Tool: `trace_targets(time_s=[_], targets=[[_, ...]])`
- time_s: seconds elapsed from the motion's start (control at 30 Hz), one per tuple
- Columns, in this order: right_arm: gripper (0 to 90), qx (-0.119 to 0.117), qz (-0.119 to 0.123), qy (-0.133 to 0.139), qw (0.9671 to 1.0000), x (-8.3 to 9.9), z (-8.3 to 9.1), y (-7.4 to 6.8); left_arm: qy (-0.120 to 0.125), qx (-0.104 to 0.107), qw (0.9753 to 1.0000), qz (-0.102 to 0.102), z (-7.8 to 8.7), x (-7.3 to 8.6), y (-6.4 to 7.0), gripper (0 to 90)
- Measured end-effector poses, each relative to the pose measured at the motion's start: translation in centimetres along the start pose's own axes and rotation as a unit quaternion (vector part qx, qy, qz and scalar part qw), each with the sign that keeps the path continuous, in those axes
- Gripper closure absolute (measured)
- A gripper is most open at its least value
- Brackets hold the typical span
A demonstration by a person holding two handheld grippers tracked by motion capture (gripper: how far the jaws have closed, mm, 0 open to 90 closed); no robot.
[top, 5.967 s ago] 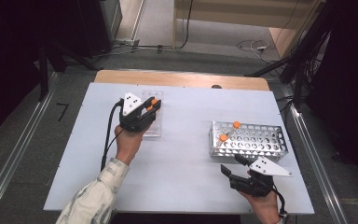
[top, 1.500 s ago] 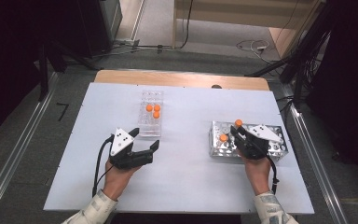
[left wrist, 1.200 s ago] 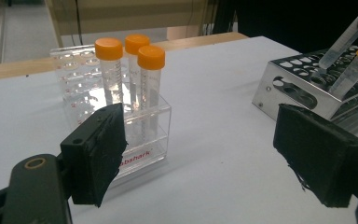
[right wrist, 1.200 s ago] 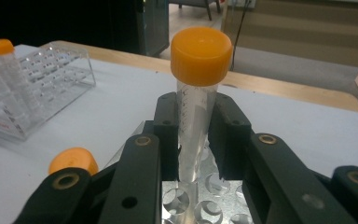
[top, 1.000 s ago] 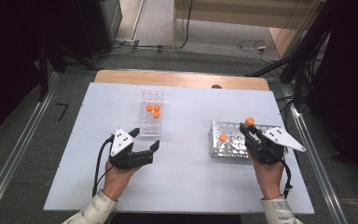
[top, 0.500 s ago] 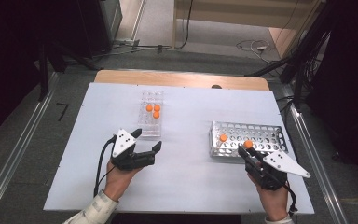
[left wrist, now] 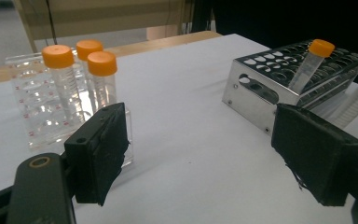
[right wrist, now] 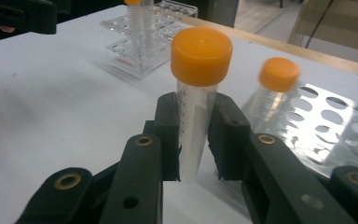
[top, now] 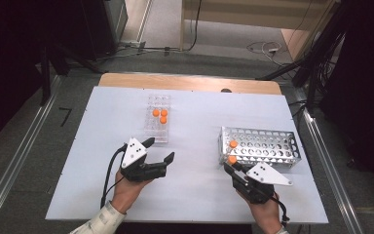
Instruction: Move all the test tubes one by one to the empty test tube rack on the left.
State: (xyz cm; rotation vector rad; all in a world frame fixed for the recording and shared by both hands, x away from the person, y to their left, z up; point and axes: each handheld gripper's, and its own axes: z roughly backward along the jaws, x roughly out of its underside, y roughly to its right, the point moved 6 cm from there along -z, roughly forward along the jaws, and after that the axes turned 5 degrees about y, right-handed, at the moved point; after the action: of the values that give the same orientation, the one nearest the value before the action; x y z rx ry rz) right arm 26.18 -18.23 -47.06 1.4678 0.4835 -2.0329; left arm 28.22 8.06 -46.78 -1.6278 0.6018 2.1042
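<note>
left gripper [top: 158, 150] near desk's front-left, jaws wide apart, right gripper [right wrist: 196, 140] near front-right edge, jaws clamped, both hand-held

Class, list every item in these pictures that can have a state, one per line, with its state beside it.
Left gripper: open, holding nothing.
Right gripper: shut on held tube.
Held tube: capped, upright, clamped.
Metal rack: one capped tube leaning in it.
Clear rack: three capped tubes standing.
</note>
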Motion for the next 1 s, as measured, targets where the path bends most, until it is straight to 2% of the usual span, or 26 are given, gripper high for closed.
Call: trace_targets(time_s=[0.37,0.73,1.0], targets=[[72.0,-0.037,0.009,-0.01,0.9992,-0.4,-2.9,-2.3,0.001,0.031,0.9995,-0.006,-0.2,-0.1,1.6,19.4],[71.9,-0.066,0.023,-0.013,0.9975,-1.1,-5.1,-4.7,0.017,0.064,0.9977,-0.009,-0.1,-0.7,3.3,28.1],[71.9,-0.086,0.031,-0.025,0.9955,-0.9,-6.4,-6.3,0.019,0.087,0.9957,-0.024,-0.2,-0.8,4.7,36.2]])
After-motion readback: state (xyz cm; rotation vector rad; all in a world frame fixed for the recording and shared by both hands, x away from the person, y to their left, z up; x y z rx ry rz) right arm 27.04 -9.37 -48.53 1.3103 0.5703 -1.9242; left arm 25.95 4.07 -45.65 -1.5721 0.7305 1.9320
